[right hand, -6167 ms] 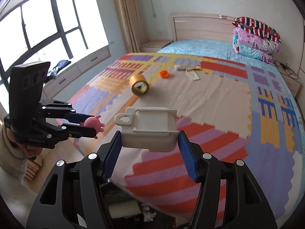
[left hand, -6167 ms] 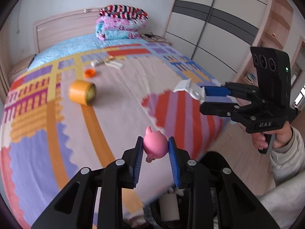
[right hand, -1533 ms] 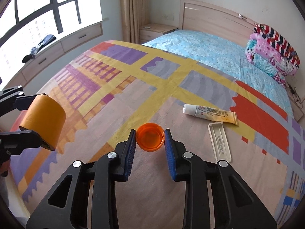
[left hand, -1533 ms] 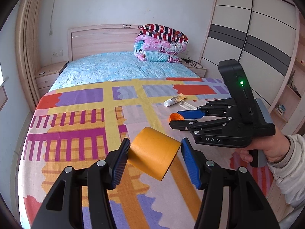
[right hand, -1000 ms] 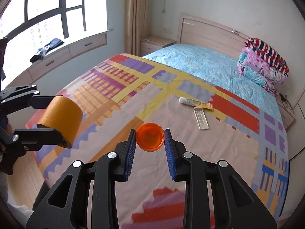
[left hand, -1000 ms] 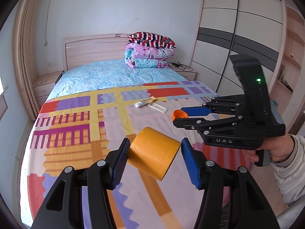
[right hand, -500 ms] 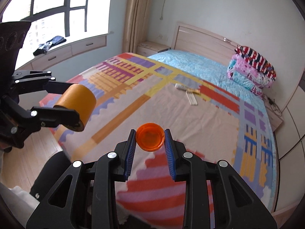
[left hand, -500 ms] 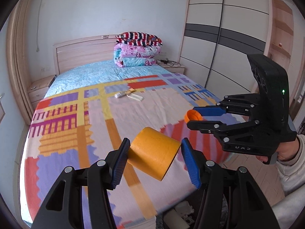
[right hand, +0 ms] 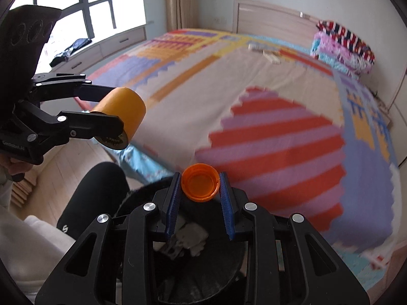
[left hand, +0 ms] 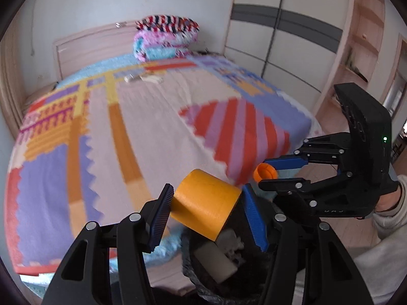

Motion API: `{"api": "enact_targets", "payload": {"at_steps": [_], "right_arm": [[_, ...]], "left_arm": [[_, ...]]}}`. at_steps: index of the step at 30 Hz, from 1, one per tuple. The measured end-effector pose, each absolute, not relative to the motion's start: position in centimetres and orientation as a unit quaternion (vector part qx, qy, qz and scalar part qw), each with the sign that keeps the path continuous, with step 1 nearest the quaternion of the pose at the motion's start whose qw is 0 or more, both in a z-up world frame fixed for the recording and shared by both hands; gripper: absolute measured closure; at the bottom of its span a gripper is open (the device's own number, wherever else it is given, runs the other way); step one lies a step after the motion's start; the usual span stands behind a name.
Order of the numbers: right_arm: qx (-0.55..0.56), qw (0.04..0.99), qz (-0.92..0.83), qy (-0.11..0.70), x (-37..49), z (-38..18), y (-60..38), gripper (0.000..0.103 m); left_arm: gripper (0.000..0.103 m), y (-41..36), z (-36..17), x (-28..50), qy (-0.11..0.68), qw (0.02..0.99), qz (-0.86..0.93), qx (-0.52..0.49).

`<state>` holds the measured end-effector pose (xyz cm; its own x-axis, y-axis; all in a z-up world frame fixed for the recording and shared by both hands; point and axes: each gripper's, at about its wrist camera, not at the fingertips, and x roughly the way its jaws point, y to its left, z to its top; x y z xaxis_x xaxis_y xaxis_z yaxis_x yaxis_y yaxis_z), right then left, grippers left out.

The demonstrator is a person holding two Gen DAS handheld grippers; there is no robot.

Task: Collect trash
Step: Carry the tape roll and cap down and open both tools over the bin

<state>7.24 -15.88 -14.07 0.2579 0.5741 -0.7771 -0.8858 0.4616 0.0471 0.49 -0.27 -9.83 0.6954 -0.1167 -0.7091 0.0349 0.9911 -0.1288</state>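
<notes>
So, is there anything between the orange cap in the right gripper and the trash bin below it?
Nothing visible blocks it. The orange cap sits clamped in the right gripper, right above the dark trash bin, whose open mouth holds only earlier trash. The tape roll hangs off to the side.

The tape roll is orange-yellow, its core face dark in the right wrist view; the bottle cap is bright orange; each claw is black with blue ribbed pads; the bedspread is pale beige with orange bands, purple zigzag-edged blocks and a round of red and lilac stripes; the folded blankets are pink, light blue and red-white-navy striped; the bin is black; the wardrobe is off-white with a grey band.
</notes>
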Motion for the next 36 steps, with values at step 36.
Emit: {"api": "enact_targets", "payload": {"at_steps": [36], "right_arm": [[-0.248,0.697,0.460,0.491,5.0,-24.0,-16.6,0.063]], "left_arm": [[0.049,-4.7,-23.6,2.5,0.539,0.831,-0.100,-0.096]]}}
